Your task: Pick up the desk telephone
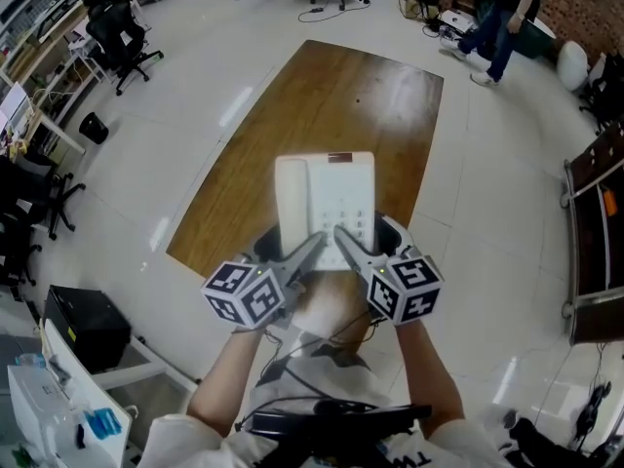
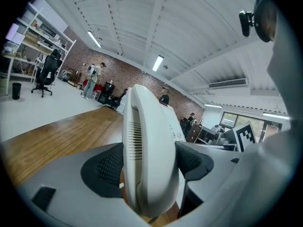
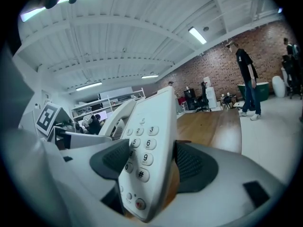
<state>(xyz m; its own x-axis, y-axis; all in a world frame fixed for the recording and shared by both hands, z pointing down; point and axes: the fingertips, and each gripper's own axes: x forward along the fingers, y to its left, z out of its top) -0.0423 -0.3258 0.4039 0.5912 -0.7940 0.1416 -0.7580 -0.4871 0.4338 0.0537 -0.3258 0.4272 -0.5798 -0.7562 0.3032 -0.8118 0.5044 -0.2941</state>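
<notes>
Looking down from the head view, the desk telephone (image 1: 327, 198) sits between both tools. It appears to hang clear of the wooden table (image 1: 292, 105). The left gripper (image 1: 307, 250) and right gripper (image 1: 351, 247) both bite only its near edge, so the far end juts out unsupported. My worry is that the weight levers it downward and it pivots out of the pads.

Over to the left gripper view: the jaws are clamped on the telephone's handset (image 2: 147, 141) side. The dark, dimpled rubber pads (image 2: 108, 167) press a smooth, rounded white plastic shell with a slotted grille. Glossy curves like that can slide. The handset looks merely seated in its cradle, so a tilt could spill it.

Now the right gripper view: its jaws are closed on the keypad (image 3: 142, 157) side, with textured pads on hard, slick plastic and round raised buttons. One pad rests on the button face, which makes uneven footing. Any twist between the two hands could pry the grip loose.
</notes>
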